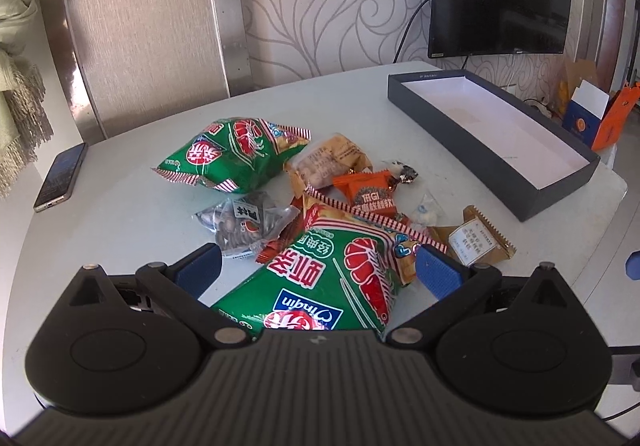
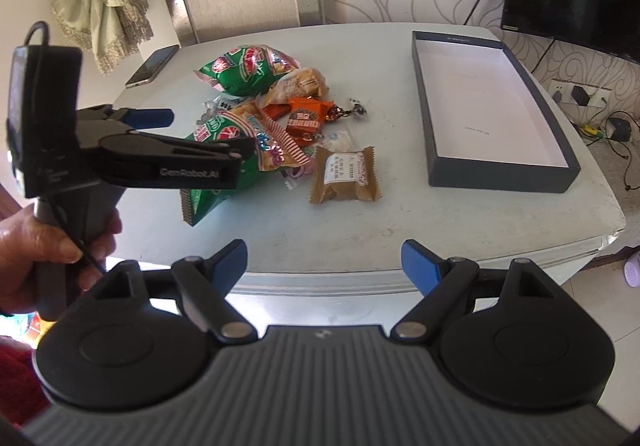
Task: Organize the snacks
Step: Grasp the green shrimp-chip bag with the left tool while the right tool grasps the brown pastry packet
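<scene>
Two green shrimp-chip bags, perhaps seven small packets.

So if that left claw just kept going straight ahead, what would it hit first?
Most likely the nearer green shrimp-chip bag: the left gripper is open with the bag already between its fingers. Beyond it lies the rest of the snack pile, though how high the fingers sit is unclear.

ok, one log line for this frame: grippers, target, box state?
left gripper: open, straddling near shrimp-chip bag | right gripper: open, at table edge | box: nothing inside | snacks: all on table
</scene>
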Motion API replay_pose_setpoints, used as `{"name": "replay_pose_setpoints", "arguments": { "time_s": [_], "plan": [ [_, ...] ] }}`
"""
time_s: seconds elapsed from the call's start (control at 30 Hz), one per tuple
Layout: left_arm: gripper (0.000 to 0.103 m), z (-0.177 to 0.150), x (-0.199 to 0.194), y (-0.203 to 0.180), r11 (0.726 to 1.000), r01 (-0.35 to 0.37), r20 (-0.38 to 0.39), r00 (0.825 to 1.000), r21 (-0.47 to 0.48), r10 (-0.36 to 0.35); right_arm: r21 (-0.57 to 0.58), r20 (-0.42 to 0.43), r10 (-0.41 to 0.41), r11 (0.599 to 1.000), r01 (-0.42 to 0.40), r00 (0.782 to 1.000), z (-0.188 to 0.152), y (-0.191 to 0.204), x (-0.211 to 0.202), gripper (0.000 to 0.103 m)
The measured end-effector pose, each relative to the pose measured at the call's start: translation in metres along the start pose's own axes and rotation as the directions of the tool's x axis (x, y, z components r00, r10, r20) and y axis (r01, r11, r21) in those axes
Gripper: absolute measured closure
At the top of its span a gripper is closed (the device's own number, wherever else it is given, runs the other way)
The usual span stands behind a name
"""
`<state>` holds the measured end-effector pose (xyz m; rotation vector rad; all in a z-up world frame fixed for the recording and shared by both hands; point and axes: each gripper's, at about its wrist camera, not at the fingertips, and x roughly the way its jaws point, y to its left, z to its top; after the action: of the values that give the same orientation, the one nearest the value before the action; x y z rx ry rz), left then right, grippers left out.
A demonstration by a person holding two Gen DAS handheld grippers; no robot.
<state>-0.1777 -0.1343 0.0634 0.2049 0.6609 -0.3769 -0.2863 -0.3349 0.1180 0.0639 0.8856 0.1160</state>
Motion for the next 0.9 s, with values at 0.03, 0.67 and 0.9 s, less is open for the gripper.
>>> {"name": "replay_pose_setpoints", "arguments": {
  "time_s": [0.03, 0.67, 0.9],
  "plan": [
    [0.000, 0.000, 0.004, 0.000, 1.000, 0.001, -0.010, 1.000, -0.007, -0.001, -0.005, 0.000, -0.002, 1.000, 0.002, 1.000, 0.001, 0.000, 0.001, 0.018],
    [0.000, -0.008, 0.030, 0.002, 1.000, 0.025, -0.080, 0.996, -0.018, -0.026, -0.064, -0.020, 0.003, 0.998, -0.004, 1.000, 0.032, -0.008, 0.048, 0.018],
    [0.000, -0.009, 0.029, 0.007, 0.998, 0.051, -0.075, 0.996, -0.027, -0.052, -0.078, -0.019, -0.016, 0.997, 0.014, 1.000, 0.035, -0.010, 0.062, 0.018]
  ]
}}
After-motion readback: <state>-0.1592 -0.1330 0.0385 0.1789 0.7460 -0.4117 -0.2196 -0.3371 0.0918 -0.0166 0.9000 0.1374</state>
